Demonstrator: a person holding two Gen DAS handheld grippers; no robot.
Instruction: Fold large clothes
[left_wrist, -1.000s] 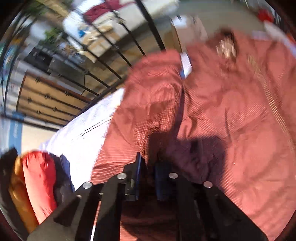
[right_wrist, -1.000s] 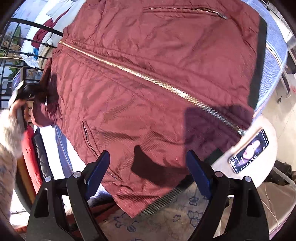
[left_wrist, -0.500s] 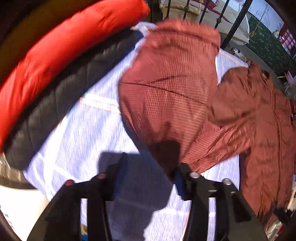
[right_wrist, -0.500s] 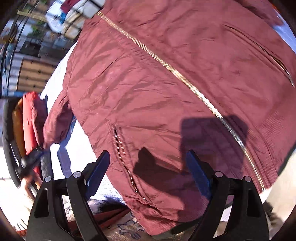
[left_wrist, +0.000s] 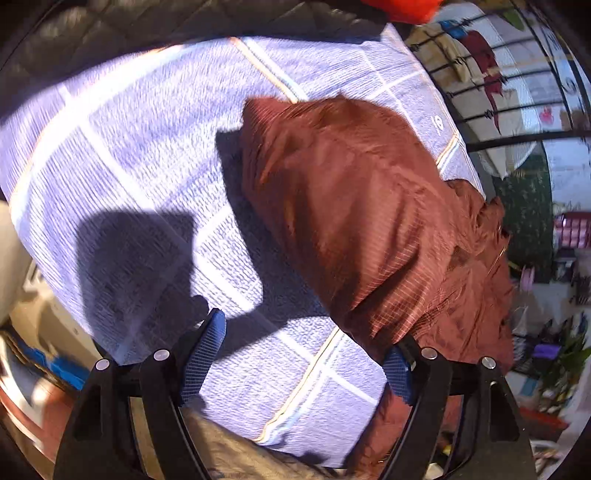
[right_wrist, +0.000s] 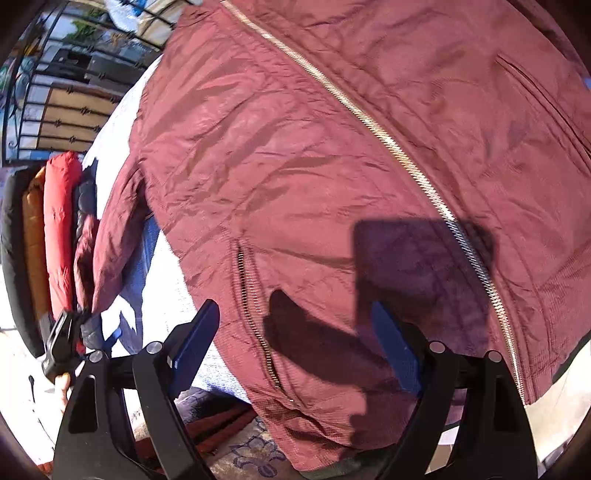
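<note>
**Maroon jacket spread on a checked bedcover, both grippers above it**

On a pale blue checked bedcover lies a maroon jacket, front side up. In the right wrist view its gold zipper runs as the long axis from the top centre of the frame down to the lower right, where the hem sits. One sleeve reaches out from the body; in the left wrist view it slants from upper centre to lower right.

The left gripper points steeply downward over the bedcover, just beside the sleeve. Its jaws are opening, with only bedcover between them.

The right gripper also points steeply down, over the jacket near a side pocket zipper. Its jaws stand spread wide, pinching nothing.

At the left edge of the right wrist view, folded red and orange garments are stacked.
</note>
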